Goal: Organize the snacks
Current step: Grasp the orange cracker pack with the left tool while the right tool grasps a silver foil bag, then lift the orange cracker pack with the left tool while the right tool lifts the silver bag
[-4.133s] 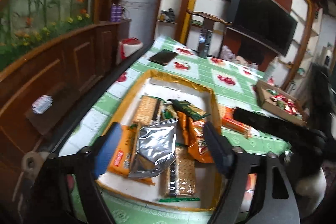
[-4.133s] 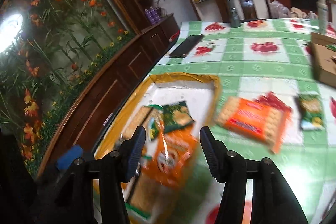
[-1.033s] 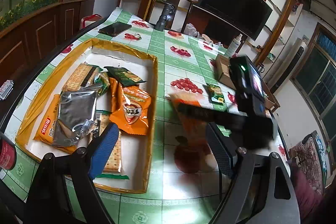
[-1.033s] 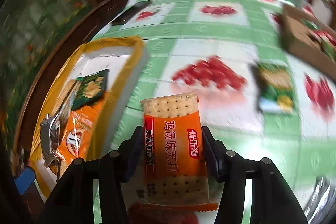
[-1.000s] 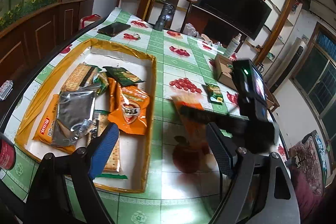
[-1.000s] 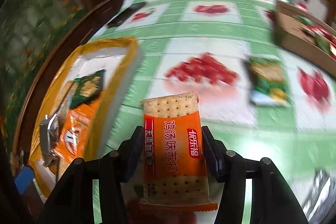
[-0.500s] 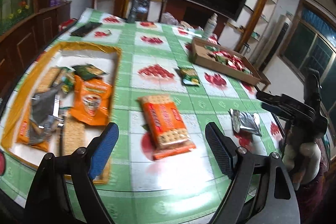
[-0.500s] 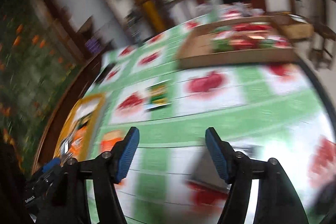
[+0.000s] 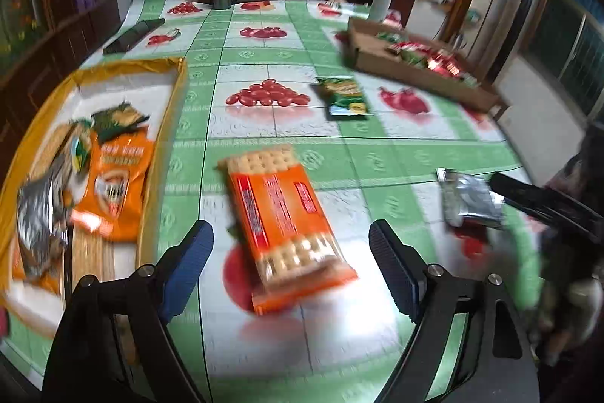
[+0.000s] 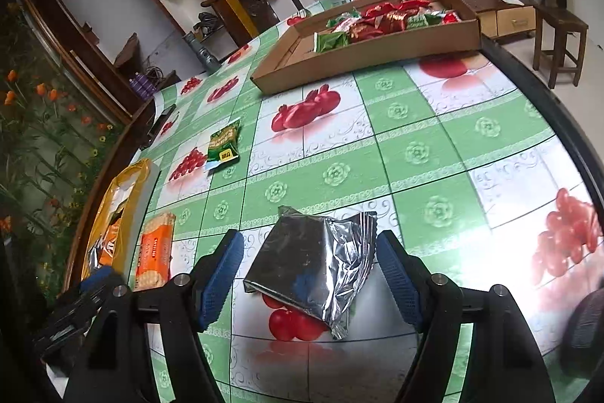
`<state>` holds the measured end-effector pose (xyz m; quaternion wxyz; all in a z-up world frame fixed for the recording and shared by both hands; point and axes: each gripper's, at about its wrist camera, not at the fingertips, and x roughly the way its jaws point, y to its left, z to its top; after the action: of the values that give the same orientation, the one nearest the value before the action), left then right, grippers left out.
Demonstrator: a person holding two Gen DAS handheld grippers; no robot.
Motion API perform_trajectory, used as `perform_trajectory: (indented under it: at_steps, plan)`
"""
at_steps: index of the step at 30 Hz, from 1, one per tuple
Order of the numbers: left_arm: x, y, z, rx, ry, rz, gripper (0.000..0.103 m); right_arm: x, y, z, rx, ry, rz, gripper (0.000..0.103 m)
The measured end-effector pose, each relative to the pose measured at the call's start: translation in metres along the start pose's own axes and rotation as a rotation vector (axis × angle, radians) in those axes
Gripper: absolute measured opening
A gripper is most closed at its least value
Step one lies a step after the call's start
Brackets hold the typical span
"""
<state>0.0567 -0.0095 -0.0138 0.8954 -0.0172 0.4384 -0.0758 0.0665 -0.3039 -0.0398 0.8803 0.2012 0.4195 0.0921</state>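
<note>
So the right gripper is spread wide with the silver foil packet lying flat on the tablecloth squarely between its fingers, long axis running across them, while the empty, open left gripper straddles the orange cracker pack.
</note>
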Motion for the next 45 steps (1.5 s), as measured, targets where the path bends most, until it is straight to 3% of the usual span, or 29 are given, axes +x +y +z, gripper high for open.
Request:
perform_trajectory:
  at_steps: [6,8,11,12,14,17,19,22,25,26,27,28,30,32,36,39,45]
  plan:
    - [0.051,-0.010,0.005,0.057,0.115,0.077,0.085,0.013,0.011,-0.004,-0.030,0.030,-0.033,0.077]
    - [0.054,-0.009,0.003,0.067,0.108,0.069,0.085,0.018,0.015,-0.005,-0.034,0.047,-0.027,0.077]
    - [0.044,0.007,0.003,0.022,0.093,-0.014,0.058,0.019,0.018,-0.007,-0.037,0.050,-0.013,0.077]
    - [0.042,0.012,0.004,-0.002,0.096,-0.047,0.054,0.017,0.017,-0.007,-0.038,0.044,-0.013,0.077]
    - [0.036,0.027,0.003,-0.056,0.097,-0.116,0.054,0.013,0.017,-0.006,-0.042,0.032,-0.010,0.077]
    - [0.031,0.036,-0.001,-0.075,0.095,-0.098,0.054,0.010,0.015,-0.002,-0.053,0.032,-0.021,0.077]
    - [0.026,0.029,-0.002,-0.052,0.084,-0.077,0.054,0.010,0.012,0.000,-0.047,0.035,-0.026,0.077]
    - [0.029,0.009,0.003,0.031,0.082,-0.017,0.073,0.010,0.005,0.000,-0.014,0.029,-0.007,0.077]
    - [0.049,-0.004,0.004,0.103,0.128,0.051,0.076,0.011,0.001,-0.003,0.015,0.025,0.028,0.077]
    - [0.049,-0.006,0.003,0.118,0.106,0.052,0.071,0.010,0.001,-0.004,0.015,0.023,0.036,0.077]
    - [0.050,-0.005,0.003,0.114,0.102,0.040,0.056,0.010,0.001,-0.004,0.013,0.022,0.039,0.077]
    - [0.047,-0.002,0.005,0.100,0.095,0.025,0.052,0.010,0.001,-0.005,0.013,0.021,0.046,0.077]
    - [0.042,0.008,0.006,0.033,0.100,-0.076,0.052,0.007,-0.002,-0.005,0.024,0.011,0.059,0.077]
    - [0.037,0.016,0.005,-0.005,0.098,-0.126,0.052,0.004,-0.006,-0.005,0.039,-0.003,0.064,0.077]
    - [0.022,0.038,0.000,-0.127,0.063,-0.374,0.052,0.001,-0.016,-0.005,0.078,-0.021,0.089,0.078]
    - [0.008,0.048,-0.004,-0.197,0.033,-0.521,0.052,0.001,-0.020,-0.005,0.090,-0.027,0.102,0.078]
    - [-0.011,0.052,-0.003,-0.244,-0.007,-0.705,0.052,0.003,-0.020,-0.007,0.085,-0.019,0.103,0.078]
